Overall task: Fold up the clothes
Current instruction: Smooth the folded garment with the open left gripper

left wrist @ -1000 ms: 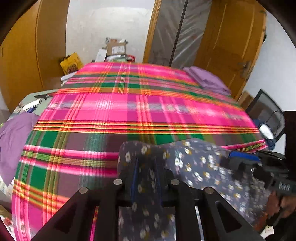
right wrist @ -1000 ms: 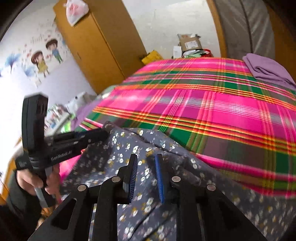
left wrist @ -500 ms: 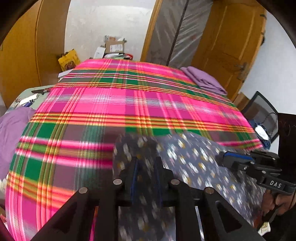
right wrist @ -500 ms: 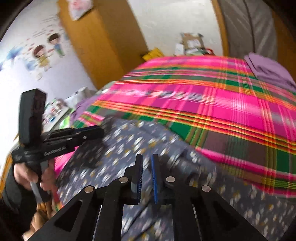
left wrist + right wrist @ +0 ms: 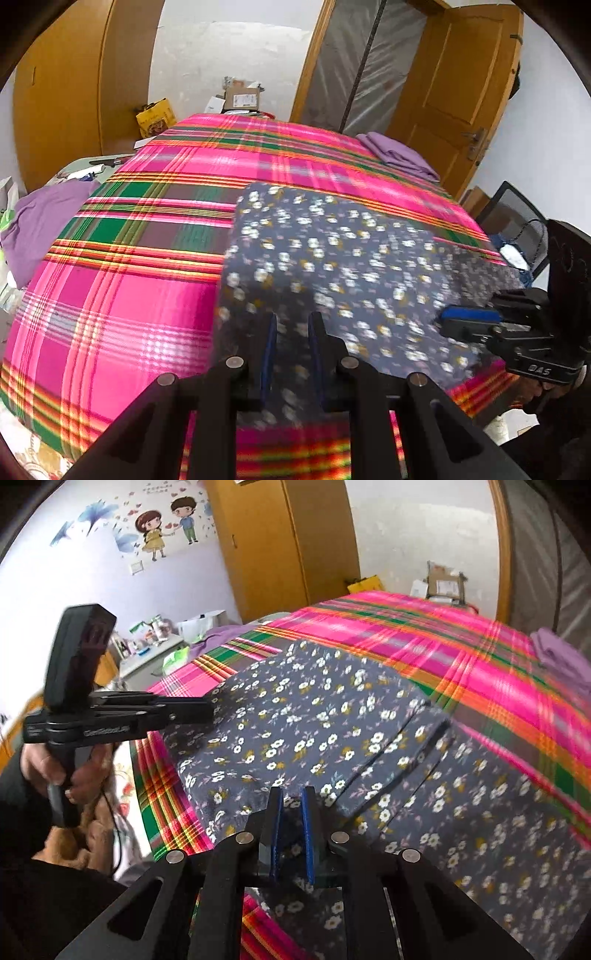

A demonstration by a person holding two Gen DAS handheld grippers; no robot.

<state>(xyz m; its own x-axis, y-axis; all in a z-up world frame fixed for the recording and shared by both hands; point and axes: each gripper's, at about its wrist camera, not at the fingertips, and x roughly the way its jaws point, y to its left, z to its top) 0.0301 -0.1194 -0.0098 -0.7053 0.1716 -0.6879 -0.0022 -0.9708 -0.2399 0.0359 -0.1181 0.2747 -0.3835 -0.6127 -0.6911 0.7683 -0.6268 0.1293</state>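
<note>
1. I have the left gripper [image 5: 291, 328] low in my left wrist view, its 2 blue-padded fingers [image 5: 269, 350] pinching a fold of the floral garment [image 5: 332, 258] between them.
2. The same garment [image 5: 295, 731], dark grey-blue with small white and yellow flowers, lies spread on the near part of the bed, on top of the pink plaid cover [image 5: 129, 302].
3. In my right wrist view the right gripper [image 5: 292, 812] sits at the near edge of the cloth. Its jaws stand close together with floral fabric between the blue pads [image 5: 306, 834], so I read it as nipping the garment.
4. Those right jaws narrowed a moment back and now sit at that narrow gap, with cloth in it.
5. From the right view I see a layer of the garment lying over the rest, with an edge running diagonally across the cloth to the right of the gripper.
6. Each camera catches the other tool: the right gripper [image 5: 469, 317] shows at the right edge of the left view, touching the garment's edge, and the left gripper [image 5: 207, 710] shows at the left of the right view, held in a hand [image 5: 77, 775].
7. 1 folded purple cloth [image 5: 399, 155] rests at the far right of the bed, well apart from the garment.
8. Another purple cloth [image 5: 40, 221] lies off the bed's left side.
</note>
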